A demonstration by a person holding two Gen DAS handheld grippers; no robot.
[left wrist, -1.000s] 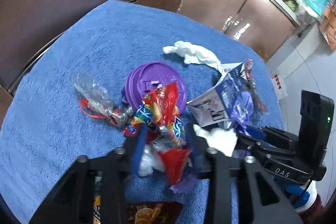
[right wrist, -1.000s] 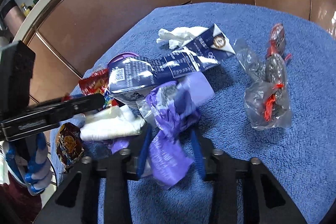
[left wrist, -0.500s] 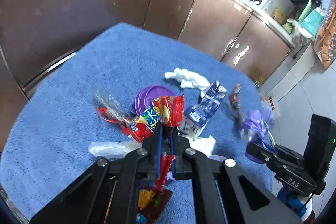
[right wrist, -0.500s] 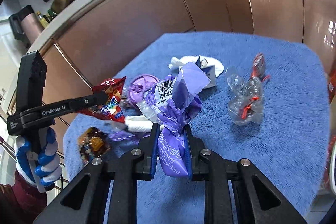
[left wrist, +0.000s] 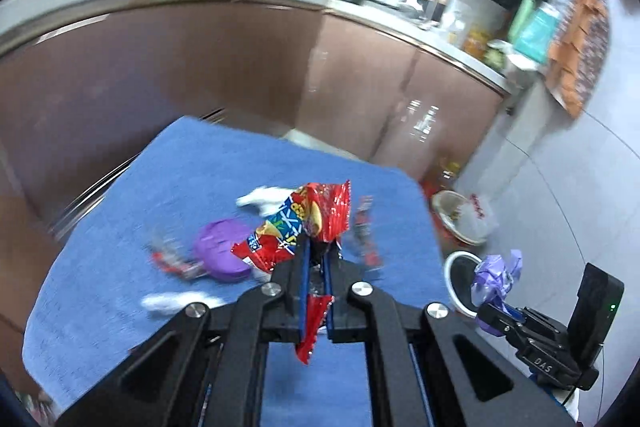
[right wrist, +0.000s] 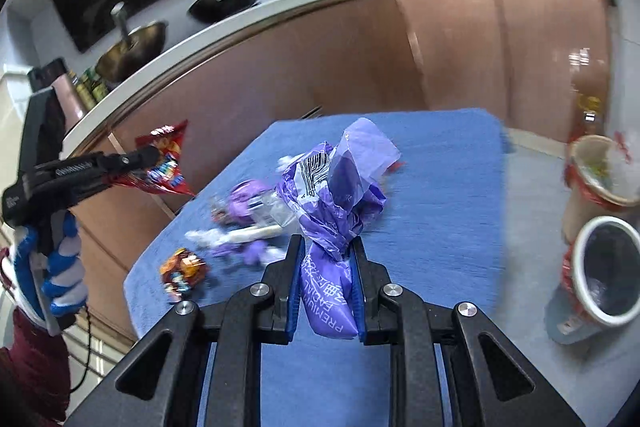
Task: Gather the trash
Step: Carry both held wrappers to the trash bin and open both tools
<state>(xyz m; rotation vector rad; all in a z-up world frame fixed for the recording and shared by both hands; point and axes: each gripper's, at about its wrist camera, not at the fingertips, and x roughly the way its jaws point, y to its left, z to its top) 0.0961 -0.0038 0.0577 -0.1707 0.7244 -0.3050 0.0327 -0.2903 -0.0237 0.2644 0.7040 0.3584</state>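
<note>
Wrappers (left wrist: pixel 298 227) (right wrist: pixel 336 203) aloft above blue mat (right wrist: pixel 440 187), bins (right wrist: pixel 604 267) beyond edge.

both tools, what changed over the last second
The left tool shut on the red snack bag and lifted it off the blue cloth. The right tool shut on the purple wrapper, raising it toward the bin. The purple lid and white tissue stayed put.
</note>
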